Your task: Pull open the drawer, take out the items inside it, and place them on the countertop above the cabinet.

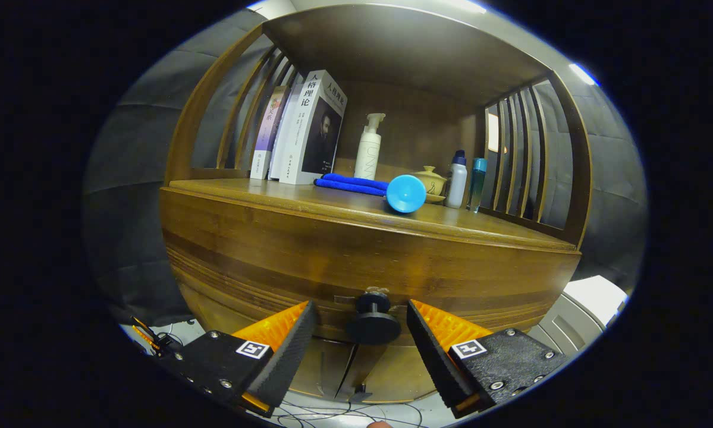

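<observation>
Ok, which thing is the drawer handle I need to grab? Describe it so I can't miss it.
Start at the wooden cabinet with the books and bottles on its countertop, then drop down its curved front to the bottom edge. There, a black knob sticks out between the two fingers of the open claw, touching neither. It is the only dark, round, mushroom-shaped piece on the brown wood.

The gripper [361, 321] fingers stand apart around the black drawer knob [373, 318], a gap on each side. On the countertop [308, 205], a blue ball [405, 194] and blue cloth [350, 183] block the middle; its front strip is free.
</observation>
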The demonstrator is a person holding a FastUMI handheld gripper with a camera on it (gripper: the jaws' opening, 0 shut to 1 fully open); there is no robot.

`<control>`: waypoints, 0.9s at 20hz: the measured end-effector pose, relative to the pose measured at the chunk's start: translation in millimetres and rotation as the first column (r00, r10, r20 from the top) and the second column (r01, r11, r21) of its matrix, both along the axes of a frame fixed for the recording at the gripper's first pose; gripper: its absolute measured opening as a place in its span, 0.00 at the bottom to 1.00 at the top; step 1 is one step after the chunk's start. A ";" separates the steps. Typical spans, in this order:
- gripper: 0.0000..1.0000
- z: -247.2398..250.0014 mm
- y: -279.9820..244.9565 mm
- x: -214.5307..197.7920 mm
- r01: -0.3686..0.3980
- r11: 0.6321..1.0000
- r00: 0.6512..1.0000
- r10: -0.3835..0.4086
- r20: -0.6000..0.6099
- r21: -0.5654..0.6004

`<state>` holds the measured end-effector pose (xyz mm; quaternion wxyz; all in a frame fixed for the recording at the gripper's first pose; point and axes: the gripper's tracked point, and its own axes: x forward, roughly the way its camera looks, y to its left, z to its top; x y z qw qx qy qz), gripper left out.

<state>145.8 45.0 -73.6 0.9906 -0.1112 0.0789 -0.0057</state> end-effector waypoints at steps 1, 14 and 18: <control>0.95 6.1 -1.7 -7.2 -0.011 1.000 1.000 0.011 0.011 0.008; 0.95 104.8 -35.3 -106.4 -0.063 0.987 0.985 0.038 0.167 0.148; 0.95 105.6 -54.1 -137.0 -0.037 0.981 0.983 0.001 0.185 0.190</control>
